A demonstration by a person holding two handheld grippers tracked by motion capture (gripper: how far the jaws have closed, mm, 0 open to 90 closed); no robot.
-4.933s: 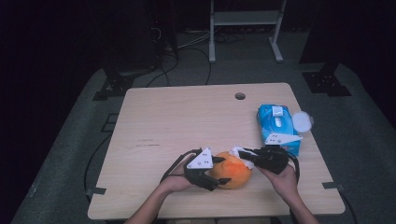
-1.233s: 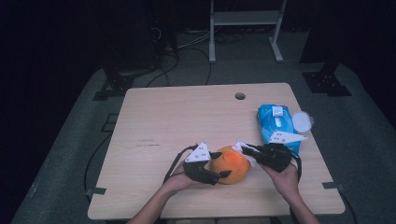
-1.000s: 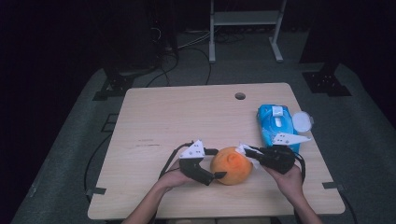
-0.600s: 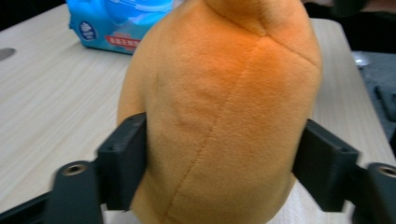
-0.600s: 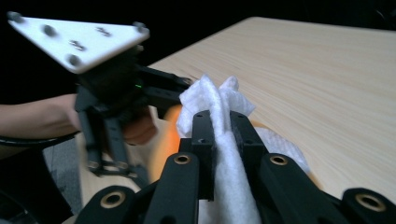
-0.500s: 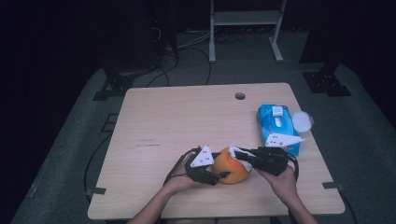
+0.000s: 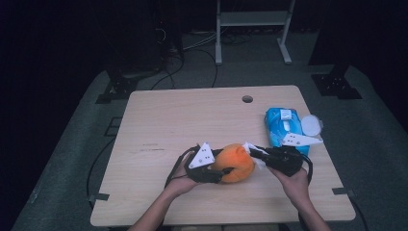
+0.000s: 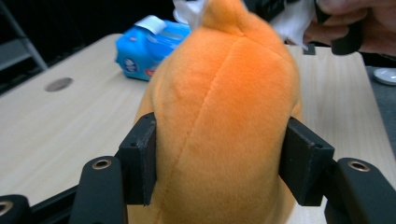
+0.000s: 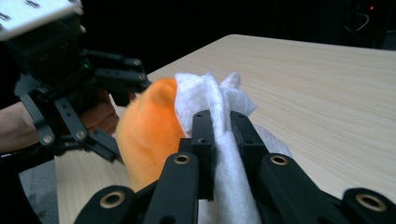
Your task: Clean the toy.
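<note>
Wood-grain table (image 7: 192,115) on grey floor mat (image 7: 380,139), room beyond seemingly unlit.

Orange plush toy (image 8: 224,121): short, soft, matt pile with stitched seams running lengthwise. White wipe (image 9: 219,107): thin, non-woven cloth or paper, crumpled, with a faint embossed texture. Left tool (image 8: 219,168) and right tool (image 9: 222,140): matt black plastic jaws with a slightly grainy finish; brass-coloured metal inserts at the pivots; a flat white plate on top, seen from above. Worktop (image 7: 192,115): pale wood-grain laminate, smooth, with a low sheen. Blue pack (image 7: 284,126): glossy printed plastic film with a white flap label.
</note>
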